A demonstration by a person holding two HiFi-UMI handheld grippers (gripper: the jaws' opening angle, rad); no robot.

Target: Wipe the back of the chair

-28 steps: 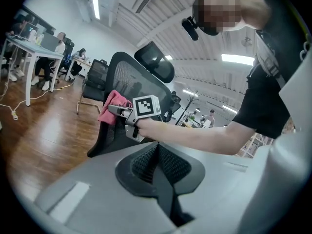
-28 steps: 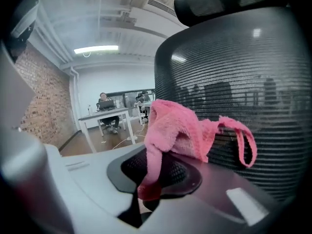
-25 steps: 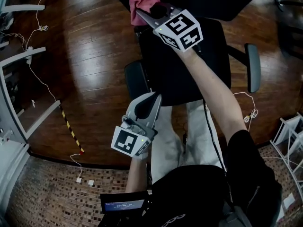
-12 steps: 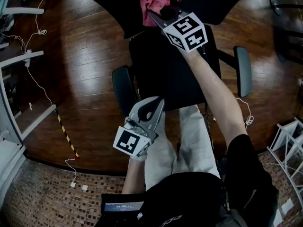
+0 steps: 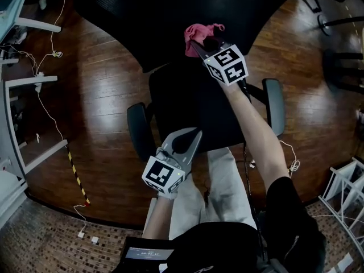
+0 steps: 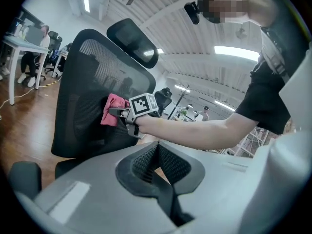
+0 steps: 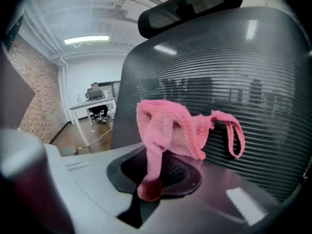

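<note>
While the pink fluffy cloth (image 7: 168, 123) is pinched by only one narrow fold in the clenched right gripper (image 7: 147, 188), most of it is bunched loose against the black mesh backrest (image 7: 258, 77) of the office chair, at mid-height, below the headrest (image 7: 190, 4). The left gripper (image 6: 156, 152) is closed on nothing and held at the seat side of the chair, well apart from the backrest.

Risks:
- The fold is dragged out of the jaws by mesh friction.
- The cloth's hanging loop (image 7: 234, 135) is snagged.
- The unsteadied chair is pushed or swivelled away, so contact is lost.
</note>
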